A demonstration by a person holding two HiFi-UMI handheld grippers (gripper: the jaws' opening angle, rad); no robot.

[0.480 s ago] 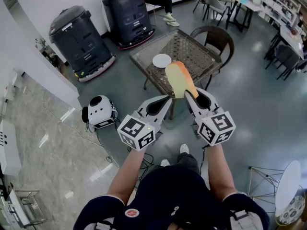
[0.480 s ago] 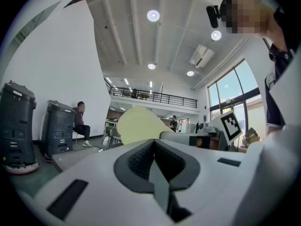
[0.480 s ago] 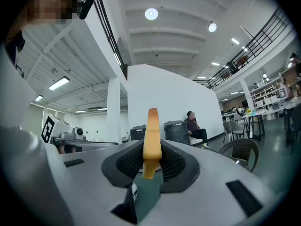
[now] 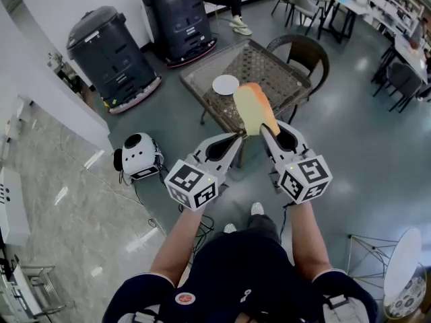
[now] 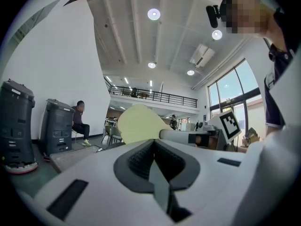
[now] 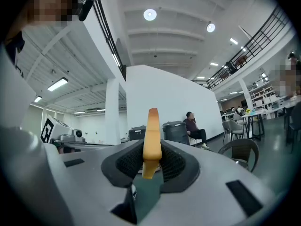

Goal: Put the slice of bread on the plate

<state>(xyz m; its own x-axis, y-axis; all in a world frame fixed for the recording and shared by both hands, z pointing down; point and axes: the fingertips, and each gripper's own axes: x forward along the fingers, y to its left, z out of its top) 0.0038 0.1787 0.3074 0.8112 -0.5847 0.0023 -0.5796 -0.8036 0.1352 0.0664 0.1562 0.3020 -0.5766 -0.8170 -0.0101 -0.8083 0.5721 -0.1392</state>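
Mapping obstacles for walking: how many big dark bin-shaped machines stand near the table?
2. One dark machine stands by the wall, left of the table; the other dark machine is beyond it, beside a seated person. More could be out of view.

The bread (image 4: 254,110) was a pale yellow slice with an orange-brown crust, held upright in the air with its lower end pinched between the jaws of the right gripper (image 4: 268,134). In the right gripper view it stood edge-on. The plate (image 4: 225,84) was small, round and white, lying flat on the table (image 4: 273,73), beyond the bread and apart from it.
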